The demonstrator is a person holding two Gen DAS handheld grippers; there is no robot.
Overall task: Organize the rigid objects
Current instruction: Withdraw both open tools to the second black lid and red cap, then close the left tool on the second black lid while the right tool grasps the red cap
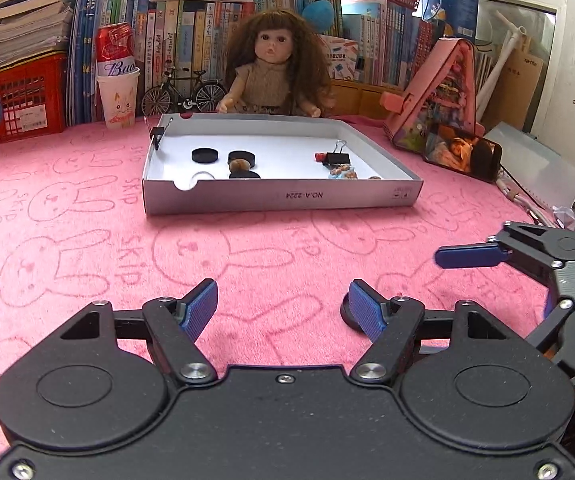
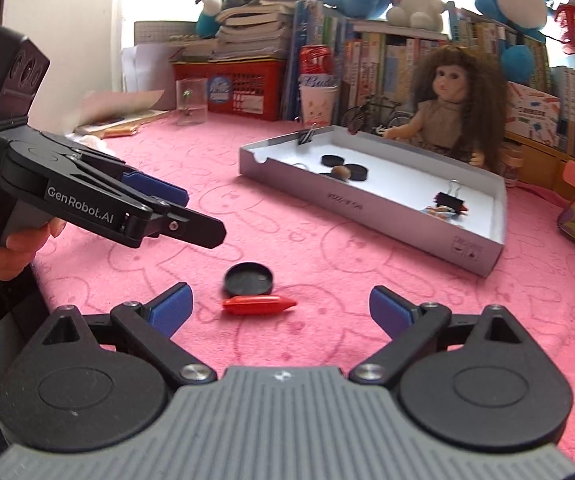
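The right claw (image 2: pixel 281 310) tips down, wide open and empty, over a red crayon (image 2: pixel 258 305) and black lid (image 2: pixel 248 279) near the bench's (image 2: pixel 327 344) front edge. The left claw (image 1: pixel 283 308) is open too, with bare pink bench before the white box (image 1: pixel 283 196).

Fuzzy pink cloth (image 2: pixel 327 240); matt cardboard tray (image 1: pixel 279 200).

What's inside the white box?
In the box lie black discs, a brownish pebble-like thing, a black binder clip and some small colourful bits. Another clip grips its left wall. The near wall hides part of the floor.
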